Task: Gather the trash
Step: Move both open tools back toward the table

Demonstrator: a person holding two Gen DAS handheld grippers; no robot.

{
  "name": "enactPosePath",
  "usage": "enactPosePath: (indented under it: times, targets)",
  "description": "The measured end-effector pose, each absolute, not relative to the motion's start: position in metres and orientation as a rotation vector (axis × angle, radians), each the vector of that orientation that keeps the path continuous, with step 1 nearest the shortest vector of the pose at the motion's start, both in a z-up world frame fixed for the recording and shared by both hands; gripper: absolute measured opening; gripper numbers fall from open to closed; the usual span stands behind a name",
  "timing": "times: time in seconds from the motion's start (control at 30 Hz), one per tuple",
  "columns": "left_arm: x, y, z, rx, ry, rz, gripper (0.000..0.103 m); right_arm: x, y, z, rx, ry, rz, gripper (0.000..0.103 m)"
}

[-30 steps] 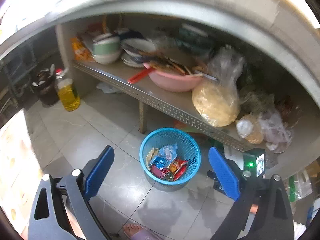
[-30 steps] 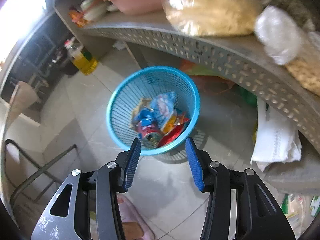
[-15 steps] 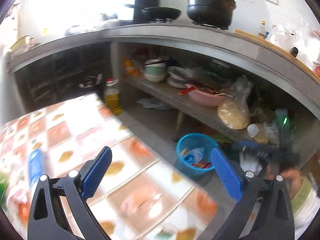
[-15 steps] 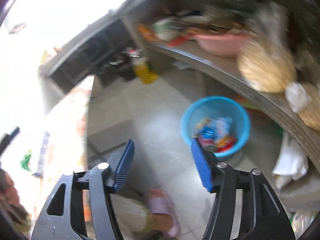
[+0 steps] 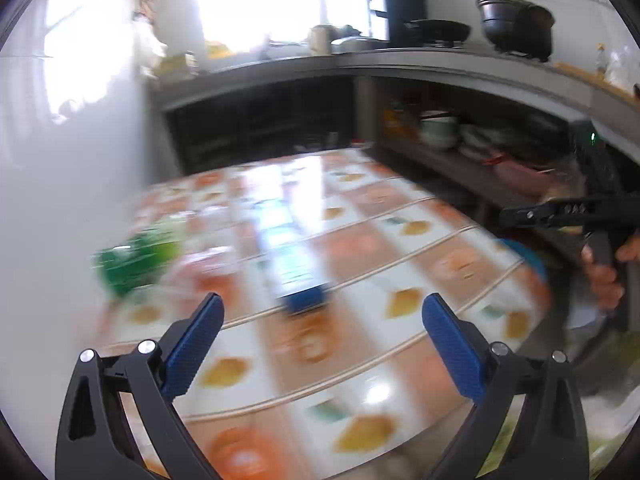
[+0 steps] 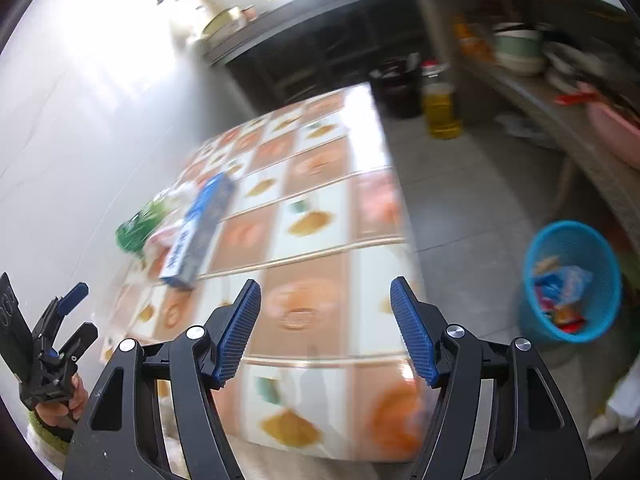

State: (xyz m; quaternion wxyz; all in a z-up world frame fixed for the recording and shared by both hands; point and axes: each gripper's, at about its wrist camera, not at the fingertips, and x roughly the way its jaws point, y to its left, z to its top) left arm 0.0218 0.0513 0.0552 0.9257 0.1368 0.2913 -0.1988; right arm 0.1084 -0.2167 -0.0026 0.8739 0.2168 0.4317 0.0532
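A: Two claws noted, both with jaws apart and nothing between them. The left claw (image 5: 322, 322) is held over the near part of the bench (image 5: 404, 236); the right claw (image 6: 325, 320) has just been opening, and only patterned cloth is seen between its pads.

B: Trash located?

A: A long blue box (image 6: 200, 228) is seen lying flat on the bench, near the wall side. Ahead and to the left of the right claw, its long axis is run away toward the far edge. In the left wrist view the same blue box (image 5: 294, 264) is found almost straight ahead of the left claw, near end on. The left hand is judged the nearer (blur makes this rough).

B: Anything beside it?

A: A green wrapper (image 6: 138, 226) and a pale crumpled packet (image 6: 166, 236), touching or just beside the box; the exact contact cannot be told.

B: Containers?

A: A blue basket (image 6: 570, 284) is set on the floor to the right of the bench, below the shelf. Wrappers in blue, red and yellow are already held in it.
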Motion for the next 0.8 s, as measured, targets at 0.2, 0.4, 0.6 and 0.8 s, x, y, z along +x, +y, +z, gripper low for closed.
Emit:
enactPosePath:
  times: [0.2, 0.4, 0.6, 0.8]
  targets:
    - [0.017, 0.101, 0.052, 0.352, 0.562, -0.202, 0.097, 0.121, -0.159, 0.004, 0.389, 0.940, 0.240, 0.064]
    - [0.033, 0.121, 0.036, 0.338, 0.667, -0.153, 0.086, 0.142, -0.113, 0.006, 0.424, 0.993, 0.351, 0.064]
    - [0.051, 0.110, 0.013, 0.379, 0.737, -0.151, 0.061, 0.180, -0.078, 0.007, 0.401, 1.056, 0.395, 0.066]
    - [0.054, 0.097, -0.003, 0.447, 0.754, -0.159, 0.040, 0.236, -0.040, -0.002, 0.319, 1.120, 0.379, 0.070]
